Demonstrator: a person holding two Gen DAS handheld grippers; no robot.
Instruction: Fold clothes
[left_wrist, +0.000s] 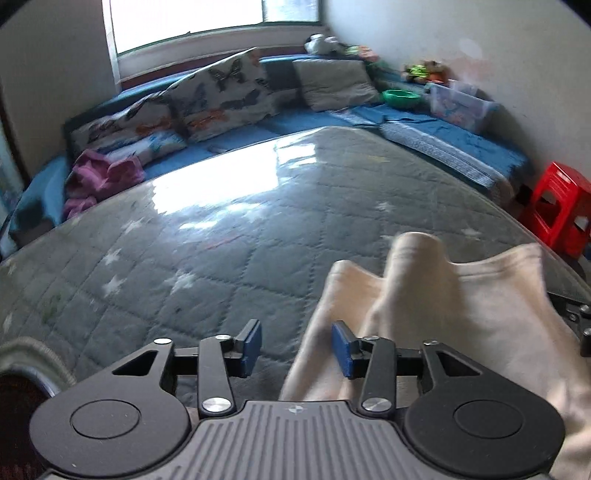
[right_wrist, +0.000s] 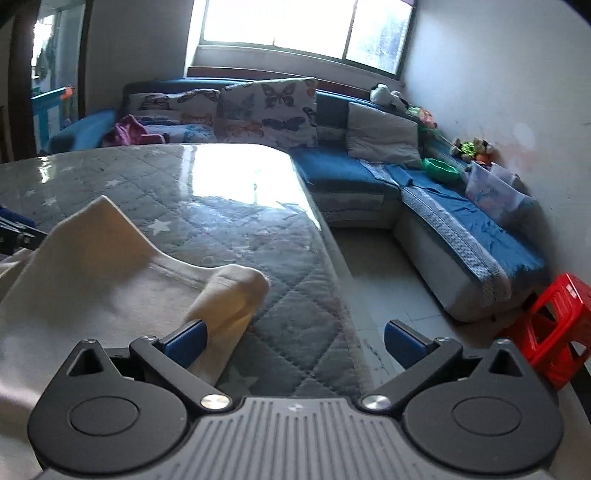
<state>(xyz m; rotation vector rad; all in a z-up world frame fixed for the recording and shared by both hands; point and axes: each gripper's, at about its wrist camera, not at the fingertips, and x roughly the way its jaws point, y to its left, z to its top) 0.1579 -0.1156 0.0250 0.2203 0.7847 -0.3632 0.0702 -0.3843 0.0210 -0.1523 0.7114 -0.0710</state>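
A cream garment (left_wrist: 424, 291) lies bunched on the grey quilted star-print table (left_wrist: 192, 251), at the near right in the left wrist view. My left gripper (left_wrist: 297, 349) is open, its right finger resting on the garment's left edge, nothing held. In the right wrist view the garment (right_wrist: 103, 273) lies at the near left with a rolled fold (right_wrist: 236, 291) pointing forward. My right gripper (right_wrist: 295, 343) is wide open and empty above the table's right edge (right_wrist: 332, 258), its left finger against that fold.
A blue corner sofa (right_wrist: 351, 173) with butterfly cushions (right_wrist: 269, 110) and a grey pillow (right_wrist: 384, 136) wraps the far side. A purple cloth (left_wrist: 99, 177), green bowl (right_wrist: 441, 170), clear plastic bin (right_wrist: 491, 192) and toys sit on it. A red stool (right_wrist: 546, 325) stands on the tiled floor at right.
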